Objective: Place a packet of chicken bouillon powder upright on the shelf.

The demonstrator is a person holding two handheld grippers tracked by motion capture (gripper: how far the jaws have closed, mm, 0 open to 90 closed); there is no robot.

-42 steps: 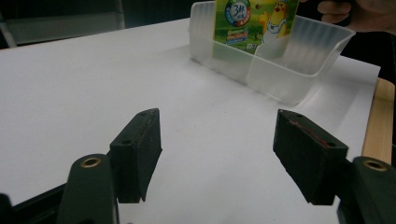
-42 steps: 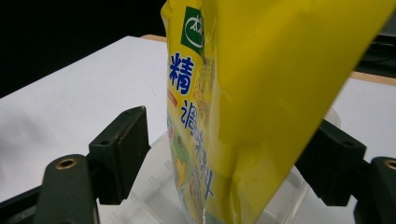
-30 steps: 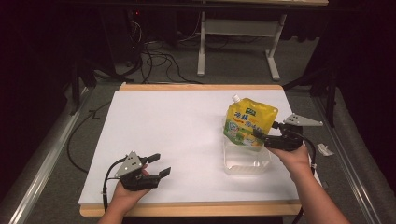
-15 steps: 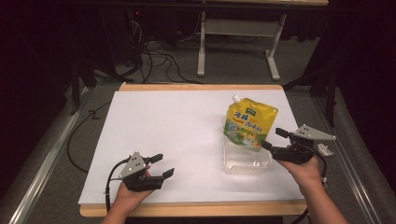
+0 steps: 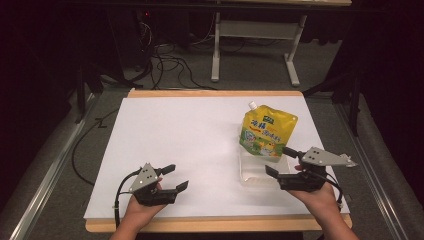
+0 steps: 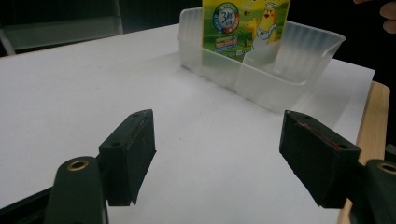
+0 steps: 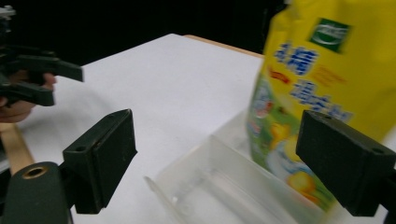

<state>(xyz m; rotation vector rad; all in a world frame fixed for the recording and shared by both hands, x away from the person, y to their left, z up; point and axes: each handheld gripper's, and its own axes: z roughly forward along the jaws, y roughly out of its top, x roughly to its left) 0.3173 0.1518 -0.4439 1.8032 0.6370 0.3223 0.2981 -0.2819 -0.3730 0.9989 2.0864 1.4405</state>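
A yellow spouted pouch (image 5: pixel 267 131) stands upright in a clear plastic bin (image 5: pixel 250 175) on the right of the white table sheet. My right gripper (image 5: pixel 276 160) is just right of the bin, apart from the pouch. Its jaws have just been opening and nothing is between them. In the right gripper view the open right gripper (image 7: pixel 217 154) faces the pouch (image 7: pixel 317 79) and the bin (image 7: pixel 210 186). My left gripper (image 5: pixel 179 177) rests near the front left. Its jaws have also just been opening and are empty. From the left gripper (image 6: pixel 217 158) the bin (image 6: pixel 280 79) and pouch (image 6: pixel 245 25) lie farther off.
The white sheet (image 5: pixel 190 135) covers most of the wooden table, whose front edge (image 5: pixel 215 223) shows below both hands. Cables (image 5: pixel 160 55) and a desk frame (image 5: pixel 250 30) are on the floor beyond the table. The left gripper (image 7: pixel 65 86) appears at the left of the right gripper view.
My right gripper has drawn back from the pouch's lower edge toward the right front of the table, jaws wider. The pouch stays standing in the bin. The left gripper has kept its place.
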